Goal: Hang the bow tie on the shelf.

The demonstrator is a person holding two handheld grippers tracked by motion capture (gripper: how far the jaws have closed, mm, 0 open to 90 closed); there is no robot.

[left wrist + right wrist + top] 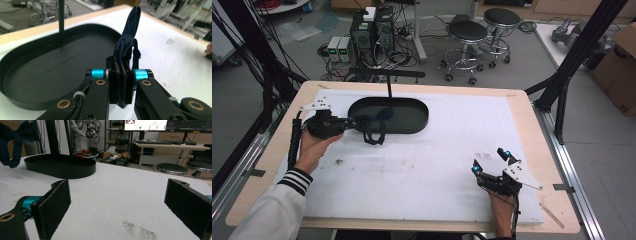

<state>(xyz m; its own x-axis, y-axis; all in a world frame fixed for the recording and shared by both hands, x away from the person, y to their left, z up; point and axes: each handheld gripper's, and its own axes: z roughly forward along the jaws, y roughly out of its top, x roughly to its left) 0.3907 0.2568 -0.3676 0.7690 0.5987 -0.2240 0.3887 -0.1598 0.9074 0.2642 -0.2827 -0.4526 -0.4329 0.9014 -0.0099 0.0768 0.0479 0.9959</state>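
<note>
Left claw (pixel 120 86) clamped on dark cloth (pixel 128 40) beside black tray (pixel 37 65); right claw (pixel 117 205) wide, empty

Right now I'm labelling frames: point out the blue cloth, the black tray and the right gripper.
cloth (pixel 126 41), left gripper view, knotted middle.
tray (pixel 422 122), high view, right rim.
right gripper (pixel 488 161), high view, midway between the fingertips.

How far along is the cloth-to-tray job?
Done: the left gripper has clamped the dark blue cloth and lifted it. In hand: the cloth hangs at the front rim of the black oval tray. Left: lower it in and release. The right gripper rests open and empty on the white mat.
</note>
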